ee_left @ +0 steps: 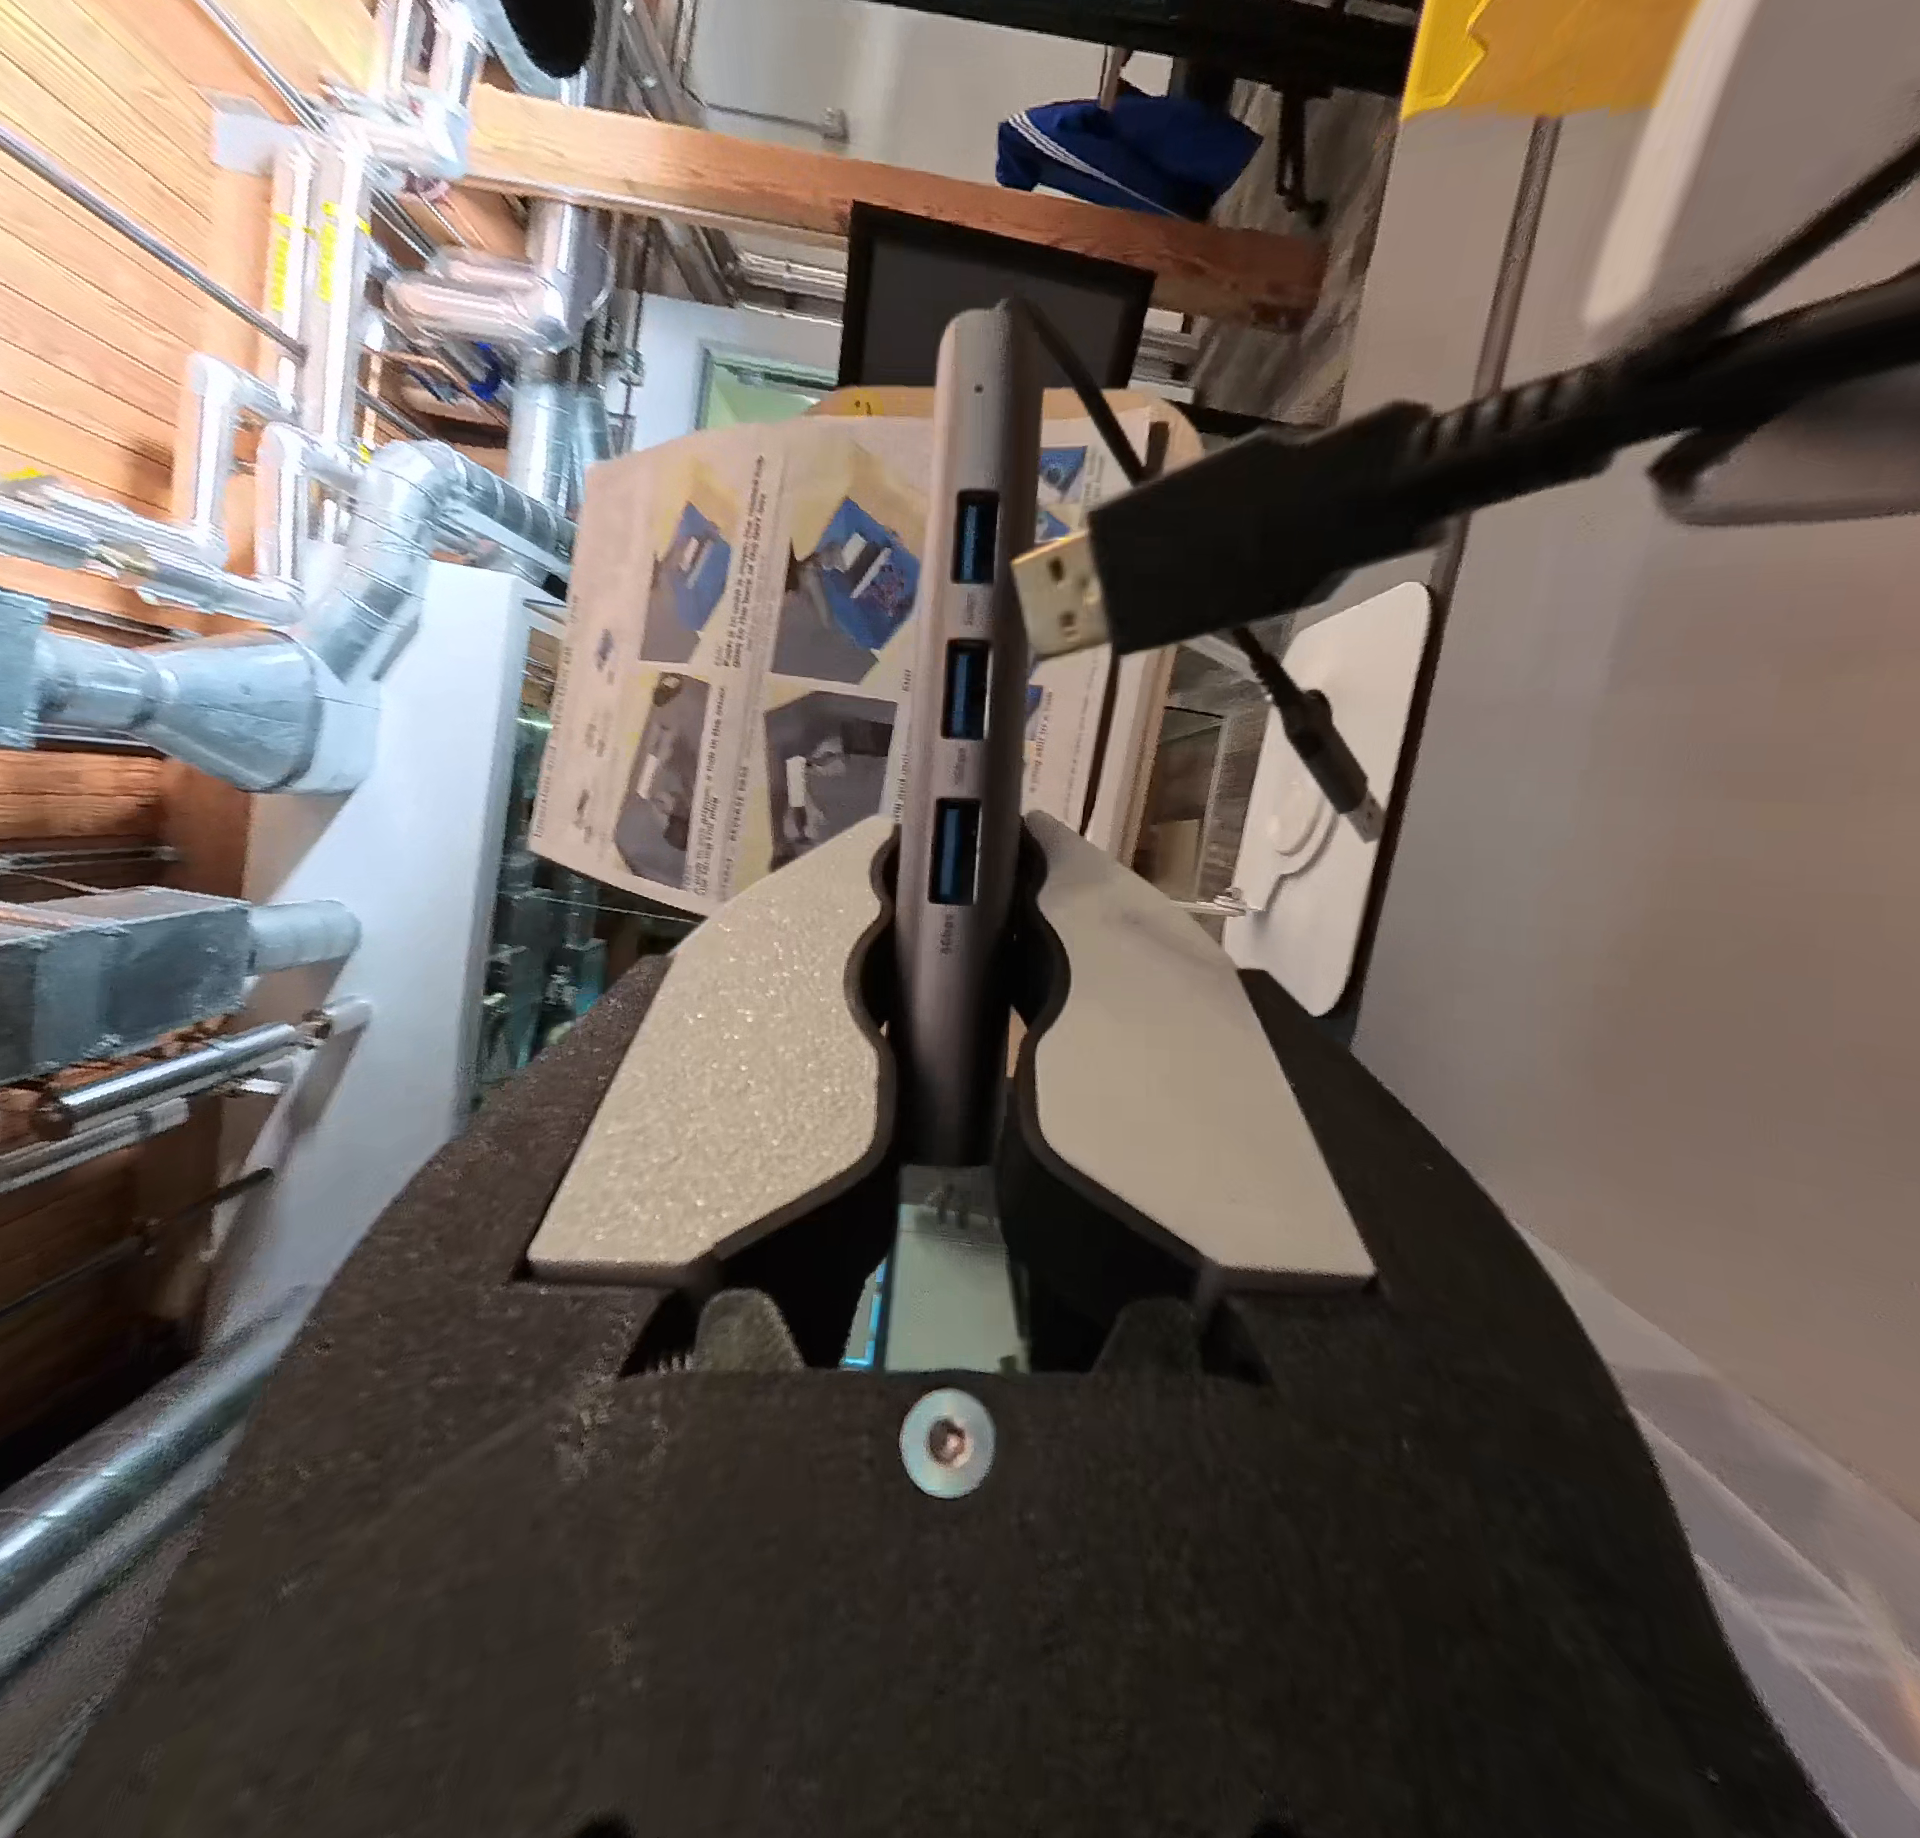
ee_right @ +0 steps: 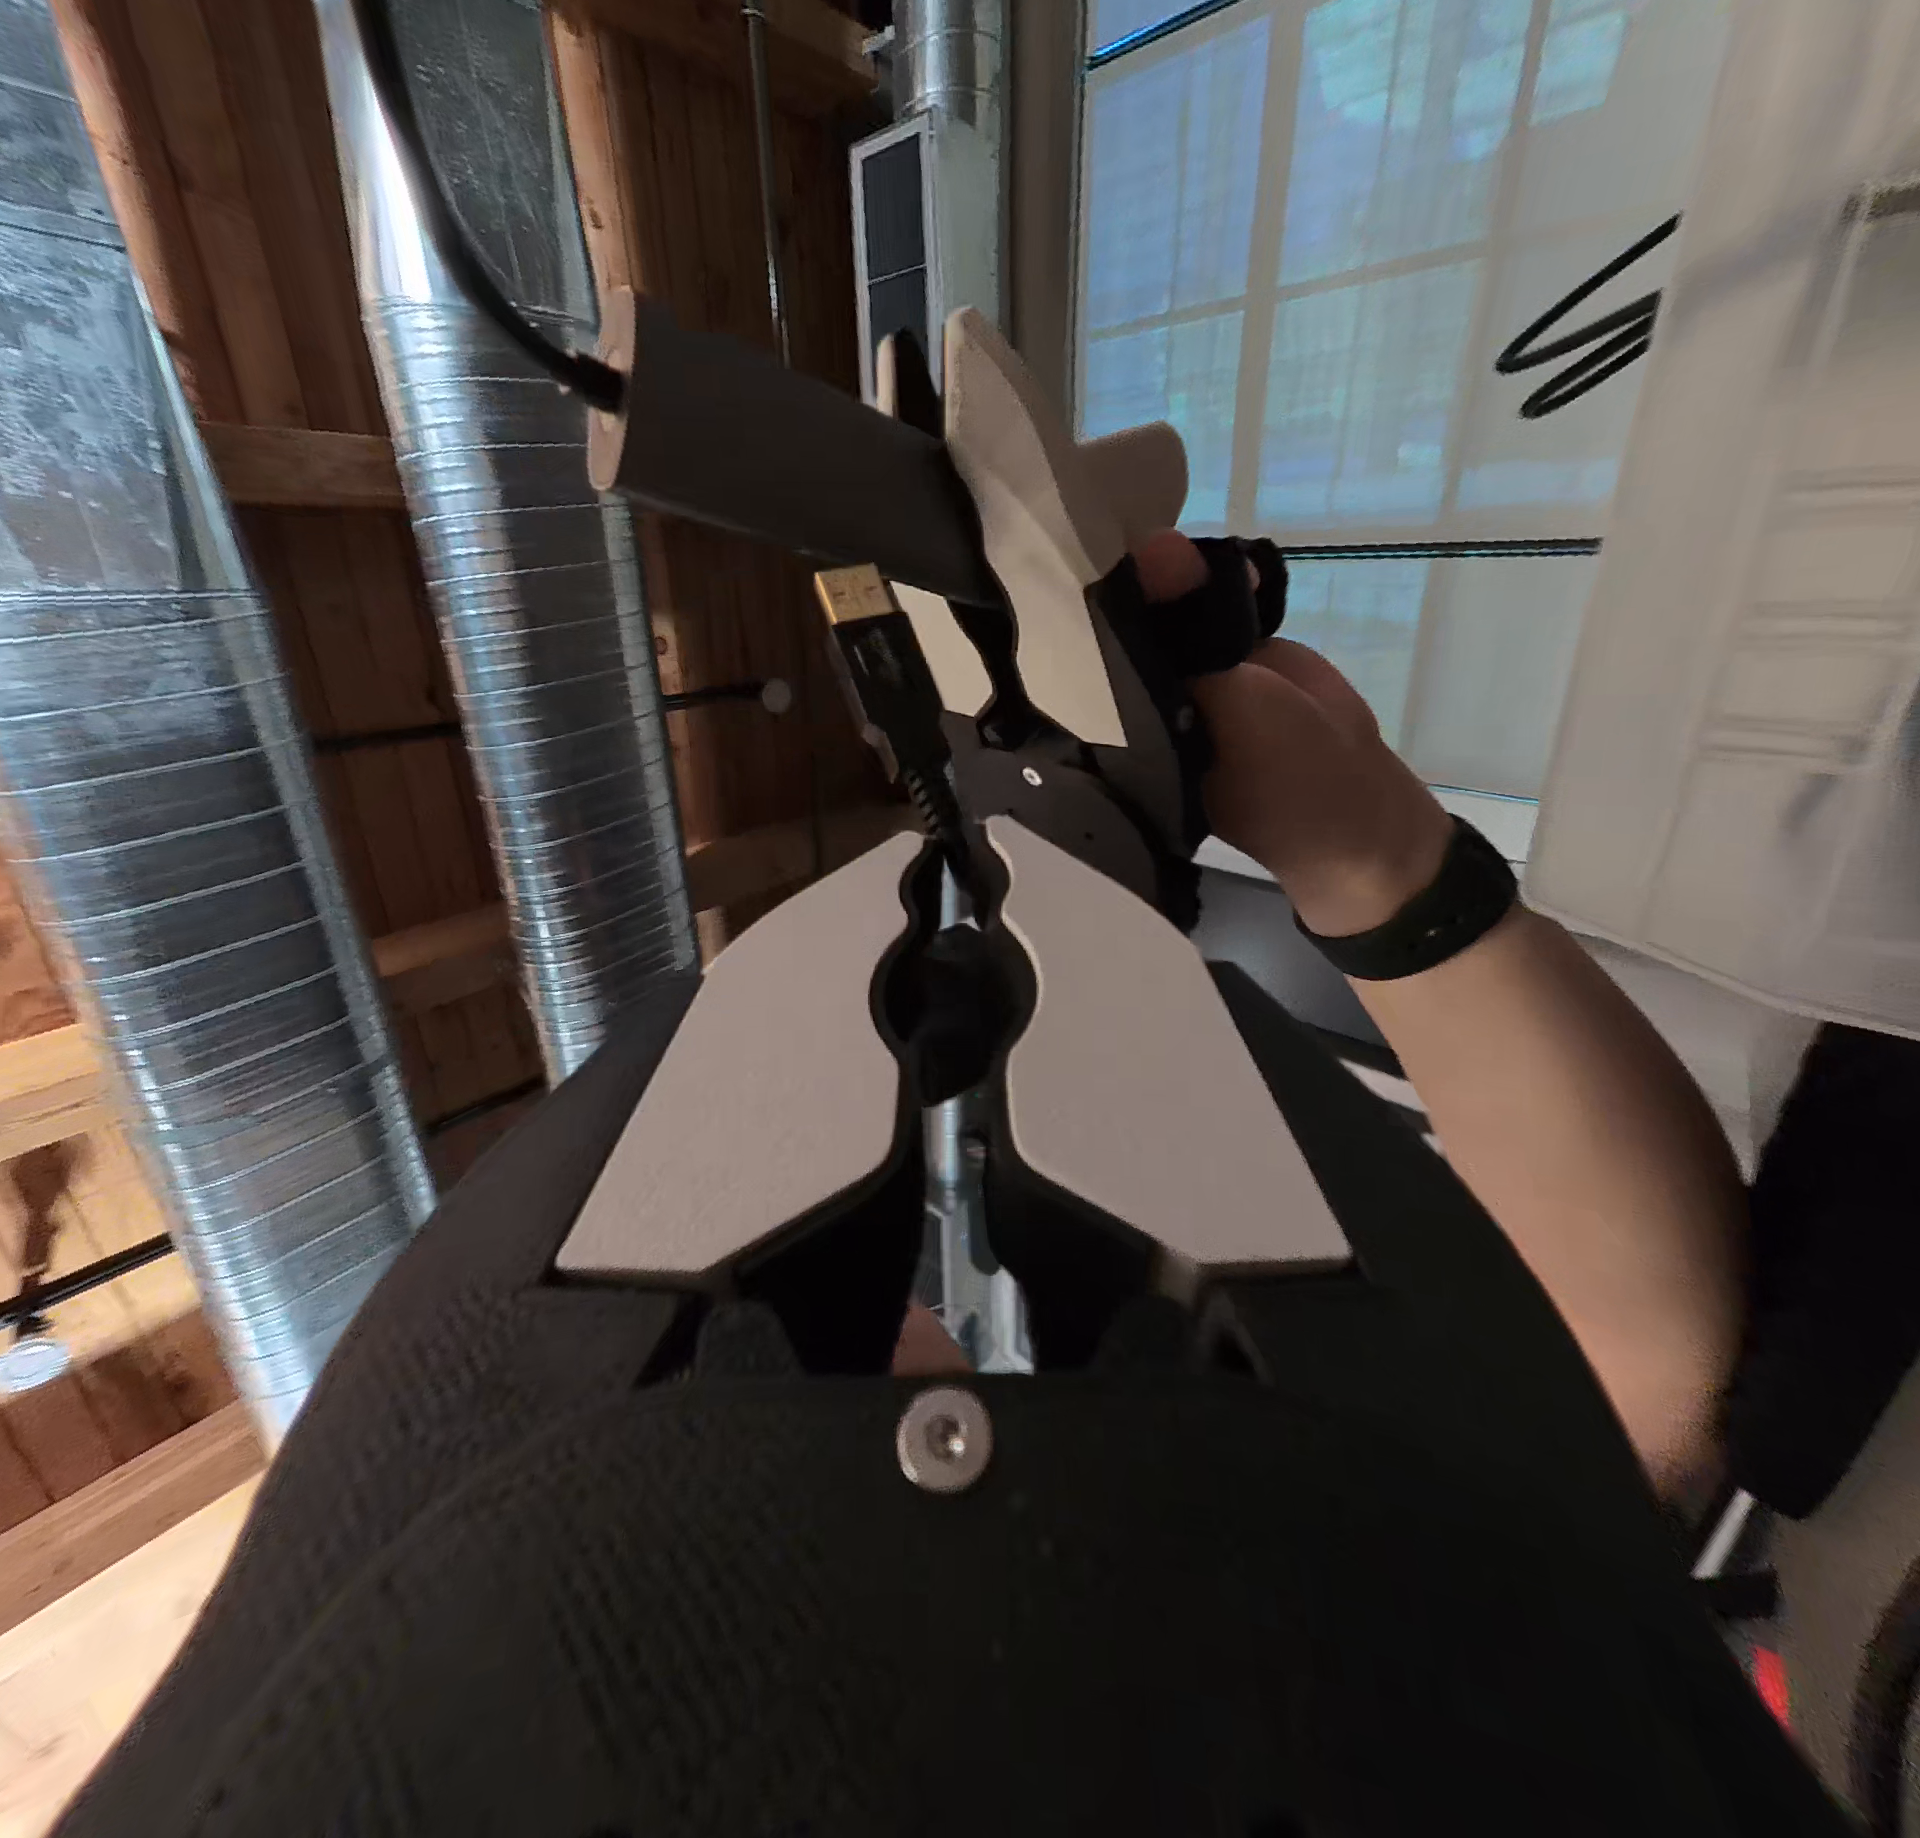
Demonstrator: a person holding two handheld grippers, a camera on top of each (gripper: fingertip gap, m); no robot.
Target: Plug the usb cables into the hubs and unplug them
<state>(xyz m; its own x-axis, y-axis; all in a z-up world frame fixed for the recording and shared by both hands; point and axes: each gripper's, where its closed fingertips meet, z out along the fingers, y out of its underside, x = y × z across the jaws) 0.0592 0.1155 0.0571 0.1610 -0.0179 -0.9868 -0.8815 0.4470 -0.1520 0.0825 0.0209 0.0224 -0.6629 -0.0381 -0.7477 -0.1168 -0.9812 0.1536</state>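
Jaws of the left gripper [ee_left: 961, 967] are clamping the hub [ee_left: 961, 708]; the right gripper [ee_right: 961, 915] is pinching the cable [ee_right: 940, 801] behind its plug [ee_left: 1060, 593], which seems slightly tilted and needs squaring to the top port [ee_left: 975, 538].

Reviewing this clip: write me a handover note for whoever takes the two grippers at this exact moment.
Left gripper: shut on the grey hub, held in the air, its three blue ports all empty.
Right gripper: shut on the black cable just behind the USB plug.
Plug tip sits beside the hub's upper port, not inserted.
The hub's own lead dangles behind.
Done: both items grasped and brought together.
Left: line up, insert, then unplug.
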